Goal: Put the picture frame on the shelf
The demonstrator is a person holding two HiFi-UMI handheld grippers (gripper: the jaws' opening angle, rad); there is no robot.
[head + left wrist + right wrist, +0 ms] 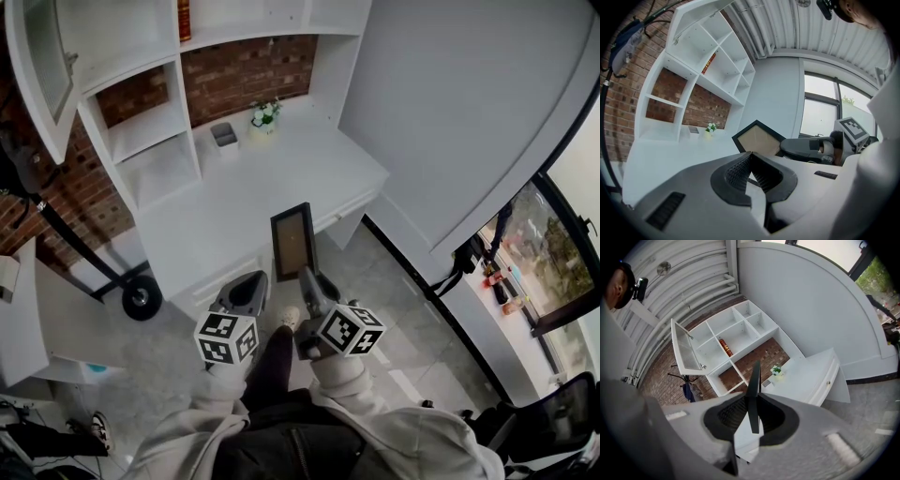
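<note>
Picture frame (292,241) stands upright over the desk's (216,202) front edge in head view, clamped at its lower right corner by the right gripper (311,279); the frame is at 12 o'clock of it. Left gripper (246,292) sits at 9 o'clock of the right one, just beside it. Shelf unit (150,141) is at 10 o'clock of the frame, flower pot (264,117) at 12.

Left gripper view: jaws clenched together, nothing between. Frame shows tilted past the tips at 12 o'clock, right gripper at 3.

Right gripper view: jaws grasping the frame edge-on, its thin dark edge between the pads. Shelf unit at 11 o'clock, door open, book (725,347) in one compartment.
</note>
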